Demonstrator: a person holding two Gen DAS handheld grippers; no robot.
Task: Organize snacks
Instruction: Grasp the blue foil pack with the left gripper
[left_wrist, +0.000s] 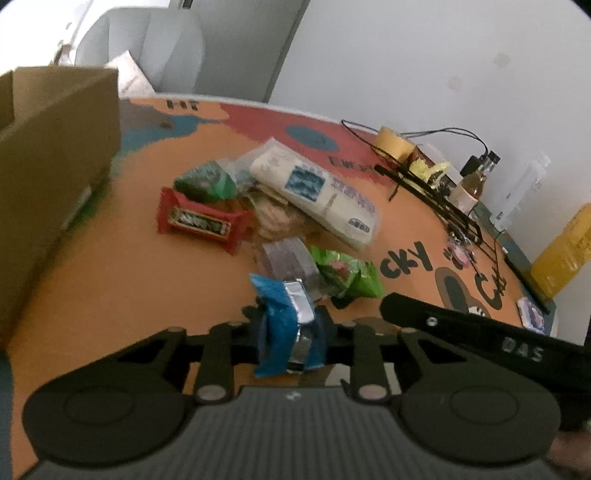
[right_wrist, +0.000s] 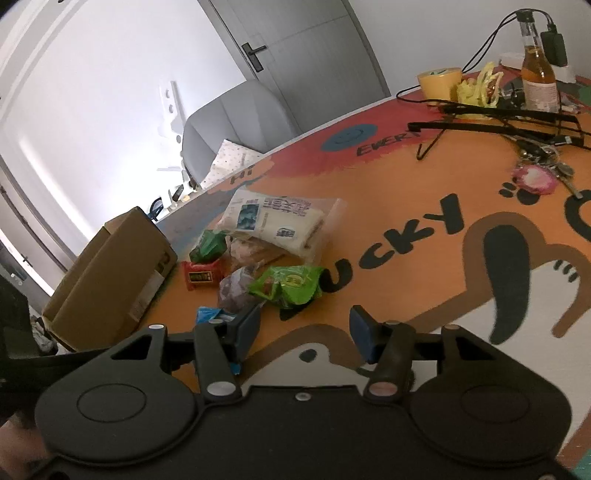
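- The left gripper (left_wrist: 286, 332), at the bottom centre of the left view, has its jaws narrow and clamped on a blue packet (left_wrist: 280, 321) with a silver foil end, which stands upright between the pads.
- The right gripper (right_wrist: 304, 332), low in the right view, has its jaws partly apart with nothing between them; only the orange tablecloth (right_wrist: 388, 221) shows in the gap.
- In the right view the blue packet's corner peeks out just left of the right gripper's left finger.
- The other snacks lie in a loose heap at mid-frame: a red bar (left_wrist: 201, 219) on the left, a dark green packet (left_wrist: 205, 181) touching it above, and a large white bag (left_wrist: 317, 192) leaning across the top right of the heap.
- A purple packet (left_wrist: 290, 258) and a bright green packet (left_wrist: 347, 273) lie just above the blue packet, side by side.
- A cardboard box (left_wrist: 55, 177) stands at the left edge of the left view, apart from the heap.
- Along the upper right of both views sit a tape roll (right_wrist: 439, 81), a bottle (right_wrist: 537, 74) and black cables.
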